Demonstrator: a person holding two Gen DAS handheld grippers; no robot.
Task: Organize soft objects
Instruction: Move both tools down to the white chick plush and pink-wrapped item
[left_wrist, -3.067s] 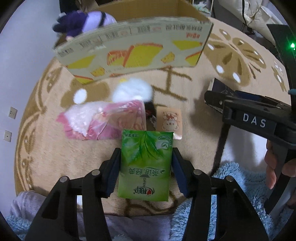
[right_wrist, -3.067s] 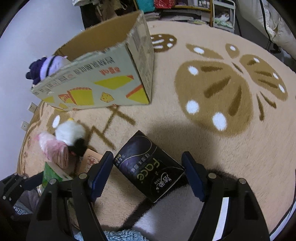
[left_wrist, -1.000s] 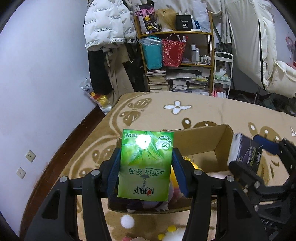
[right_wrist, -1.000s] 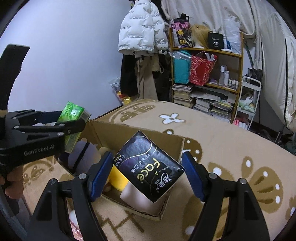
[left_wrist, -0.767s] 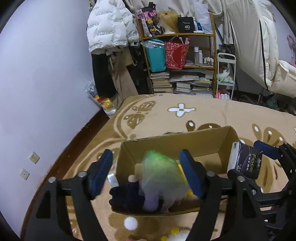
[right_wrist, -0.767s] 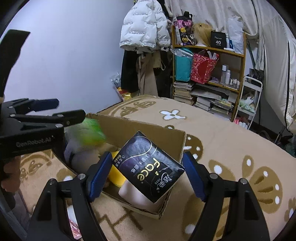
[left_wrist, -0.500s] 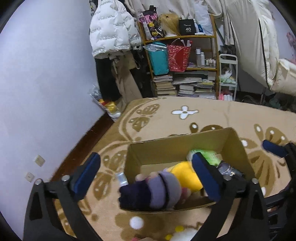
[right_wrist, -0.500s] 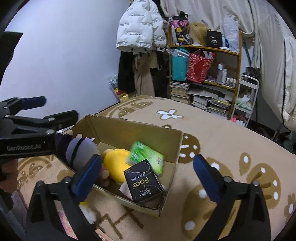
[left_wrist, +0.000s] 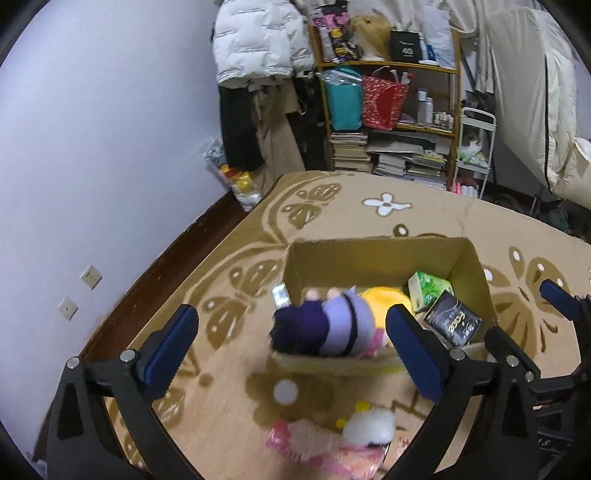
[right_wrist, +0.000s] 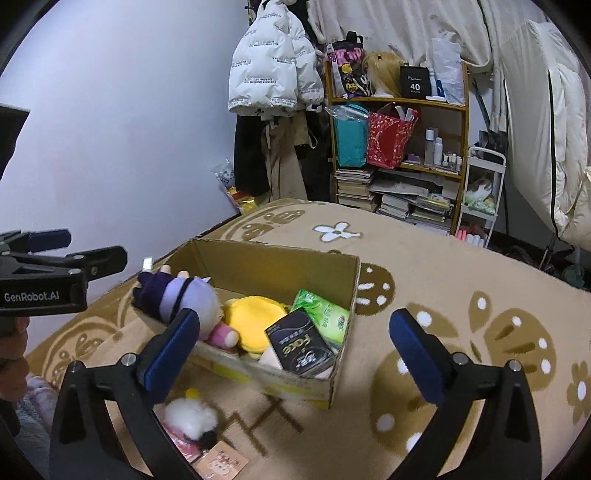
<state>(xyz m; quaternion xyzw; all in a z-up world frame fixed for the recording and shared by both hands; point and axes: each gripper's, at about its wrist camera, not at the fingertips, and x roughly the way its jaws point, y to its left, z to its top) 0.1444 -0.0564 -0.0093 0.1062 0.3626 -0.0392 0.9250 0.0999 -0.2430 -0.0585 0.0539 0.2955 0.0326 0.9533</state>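
surface: patterned rug (right_wrist: 461, 280) | on it: cardboard box (right_wrist: 332, 391), white plush (right_wrist: 190, 417), pink packet (left_wrist: 343, 461), small card (right_wrist: 221, 463)

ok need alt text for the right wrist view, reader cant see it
An open cardboard box on a patterned rug holds a purple plush doll, a yellow plush, a green tissue pack and a black tissue pack. The right gripper is open and empty in the foreground; a white fluffy toy lies outside the box.
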